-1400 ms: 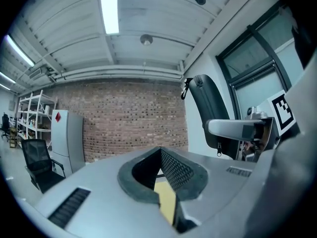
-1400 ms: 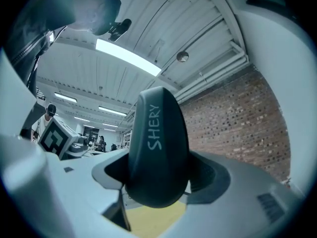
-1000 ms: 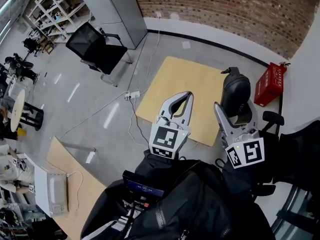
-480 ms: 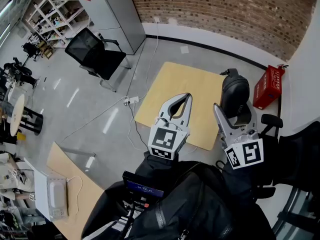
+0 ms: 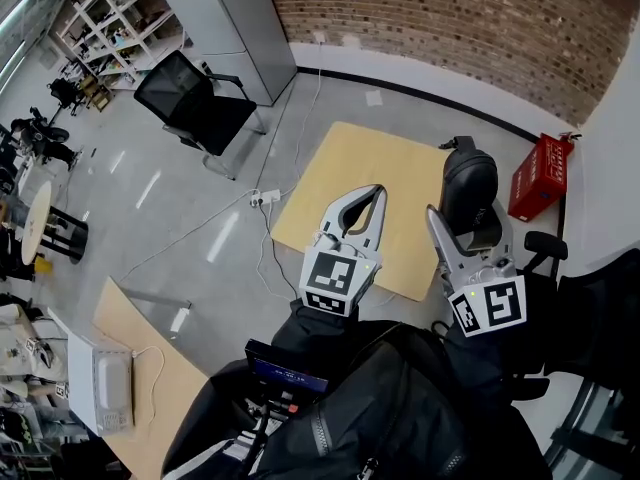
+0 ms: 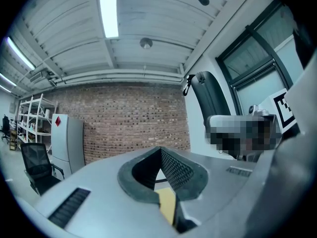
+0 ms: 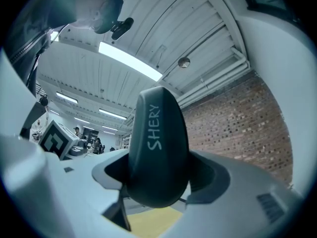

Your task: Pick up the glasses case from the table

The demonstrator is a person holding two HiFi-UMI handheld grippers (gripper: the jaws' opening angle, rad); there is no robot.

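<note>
A dark oval glasses case [image 5: 470, 190] with the print "SHERY" [image 7: 157, 152] stands upright in my right gripper [image 5: 462, 230], which is shut on it and held high above the wooden table [image 5: 362, 178]. In the right gripper view the case fills the space between the jaws, pointing up toward the ceiling. My left gripper [image 5: 362, 203] hovers beside it to the left, over the table; its jaw tips meet with nothing between them [image 6: 161, 175].
The light wooden table stands on a grey floor far below. A black office chair [image 5: 190, 93] and a grey cabinet [image 5: 230, 23] stand at the back left, a red crate [image 5: 540, 168] by the brick wall at right. A cable [image 5: 265, 238] runs across the floor.
Both grippers and the case keep nearly the same place; only the view shifts slightly.
</note>
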